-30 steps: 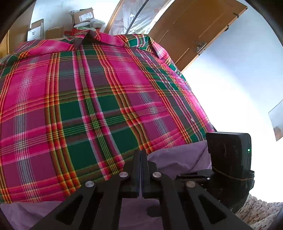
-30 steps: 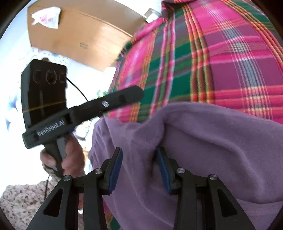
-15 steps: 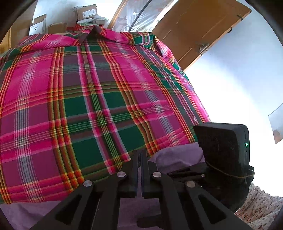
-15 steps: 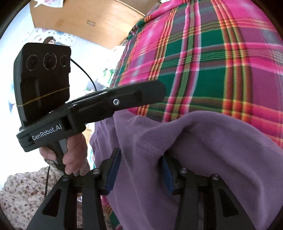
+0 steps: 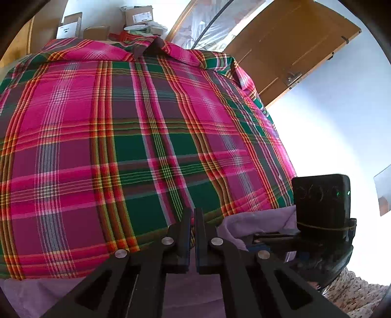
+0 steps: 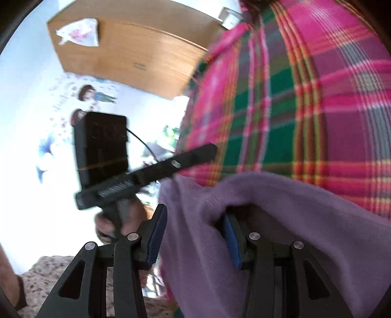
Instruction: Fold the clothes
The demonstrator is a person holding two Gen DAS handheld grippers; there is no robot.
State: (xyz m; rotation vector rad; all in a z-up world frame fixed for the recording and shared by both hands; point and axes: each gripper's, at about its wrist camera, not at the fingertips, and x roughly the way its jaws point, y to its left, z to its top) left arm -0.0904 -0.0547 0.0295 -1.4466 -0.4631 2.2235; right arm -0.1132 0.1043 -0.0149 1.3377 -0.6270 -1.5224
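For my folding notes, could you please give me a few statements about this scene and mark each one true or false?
1. The left hand-held gripper has its fingers nearly together. True.
2. The right hand-held gripper holds nothing. False: a fold of purple cloth sits between its fingers.
3. The plaid shirt is blue and white. False: it is pink, green and red.
4. A wooden door shows beyond the shirt. True.
5. Cardboard boxes stand past the shirt's collar. True.
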